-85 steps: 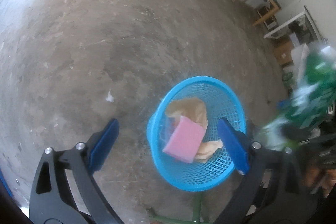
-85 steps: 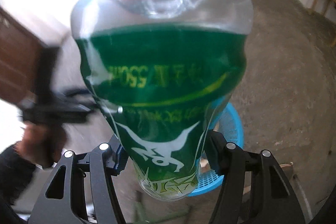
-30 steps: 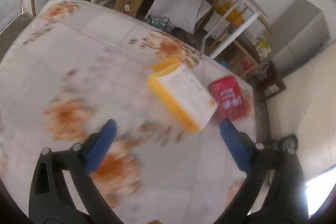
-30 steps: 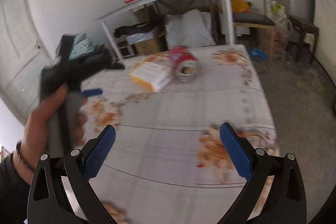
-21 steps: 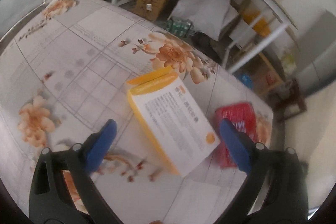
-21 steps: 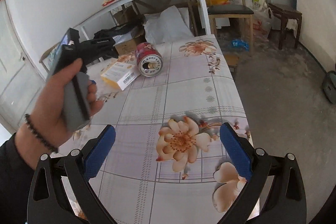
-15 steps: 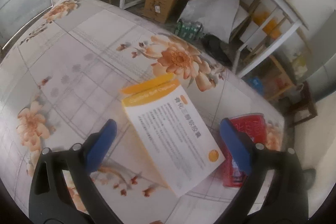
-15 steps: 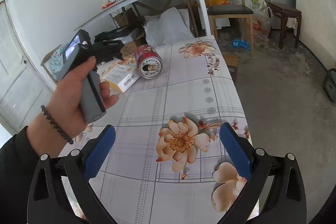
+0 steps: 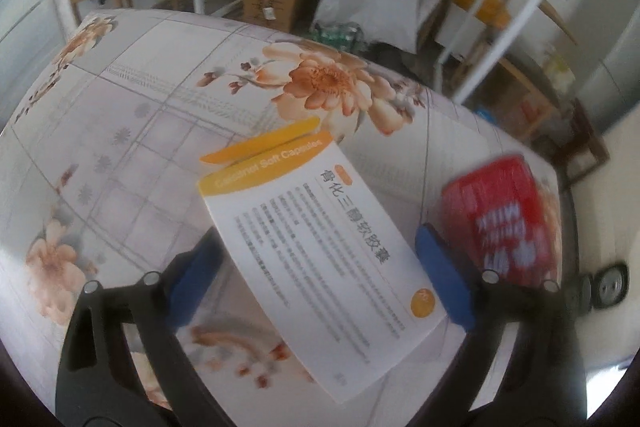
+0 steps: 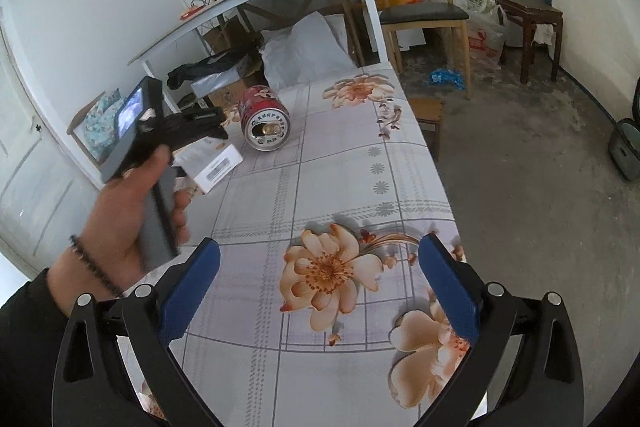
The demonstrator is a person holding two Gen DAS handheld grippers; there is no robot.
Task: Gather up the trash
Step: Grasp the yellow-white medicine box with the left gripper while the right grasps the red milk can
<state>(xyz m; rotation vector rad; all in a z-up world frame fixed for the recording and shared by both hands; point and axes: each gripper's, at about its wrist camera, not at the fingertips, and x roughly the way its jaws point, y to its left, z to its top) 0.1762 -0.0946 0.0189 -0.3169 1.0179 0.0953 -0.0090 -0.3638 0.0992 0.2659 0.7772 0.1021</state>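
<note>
While the left tongs (image 9: pixel 320 271) are standing wide open around the white-and-orange box (image 9: pixel 316 251) at the centre of the left wrist frame, gripping nothing, a red can (image 9: pixel 504 223) is lying at right on the flowered bench (image 9: pixel 132 147). The right tongs (image 10: pixel 320 287) are gaping empty over the bench's cloth, with the box and can lying in the upper left.

Box (image 9: pixel 320 259) on table (image 9: pixel 132 131), can (image 9: pixel 508 219) on its side right of box
</note>
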